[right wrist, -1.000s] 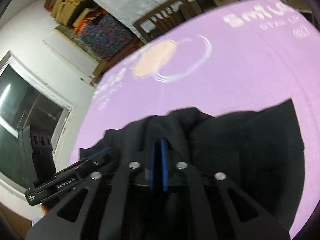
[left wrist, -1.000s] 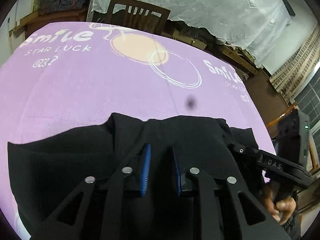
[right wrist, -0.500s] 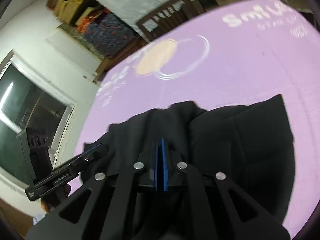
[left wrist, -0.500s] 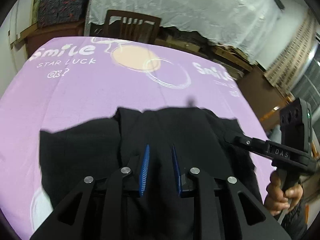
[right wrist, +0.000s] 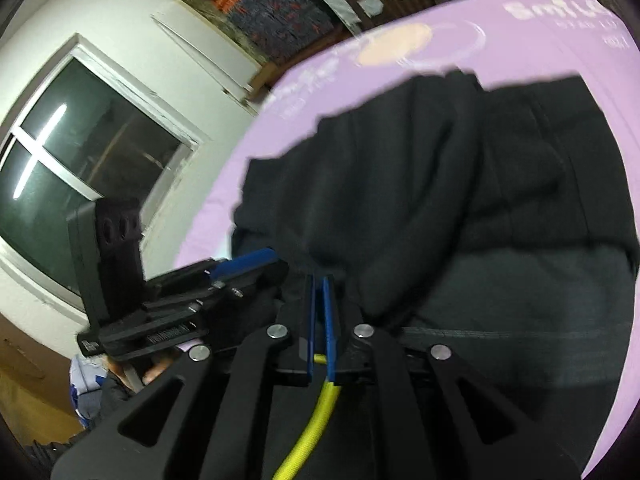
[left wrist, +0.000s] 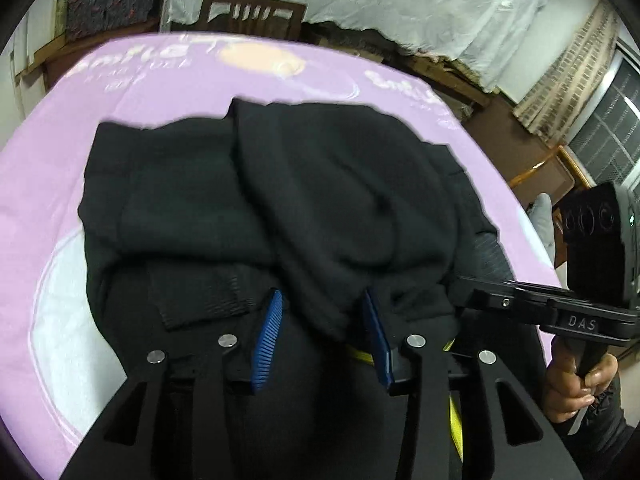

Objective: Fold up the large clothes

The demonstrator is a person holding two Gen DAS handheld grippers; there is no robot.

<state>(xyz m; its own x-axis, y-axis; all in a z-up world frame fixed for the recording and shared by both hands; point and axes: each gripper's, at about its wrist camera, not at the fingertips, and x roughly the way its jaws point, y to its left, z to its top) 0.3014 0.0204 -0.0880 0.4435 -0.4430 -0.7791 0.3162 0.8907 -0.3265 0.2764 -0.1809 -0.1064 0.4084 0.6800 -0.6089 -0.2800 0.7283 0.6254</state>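
Left tongs [left wrist: 322, 322]: blue pads spread part-way, jaws just now opening; a thick fold of the black garment [left wrist: 320, 184] lies between them, pads not pressing it.

Right tongs [right wrist: 319, 304]: pads pressed nearly together at the garment's near edge; whether cloth is pinched between them cannot be told. A yellow cord [right wrist: 312, 420] runs beneath.

Black garment [right wrist: 460, 200]: large, bunched, partly folded over itself, ribbed hem near the tongs; lies on the purple printed cloth [left wrist: 160, 92] covering the counter.

Hand [left wrist: 576, 388]: grips the right tool's handle, at right edge of left wrist view.

Background: wooden chair [left wrist: 252, 14], window [right wrist: 80, 160].
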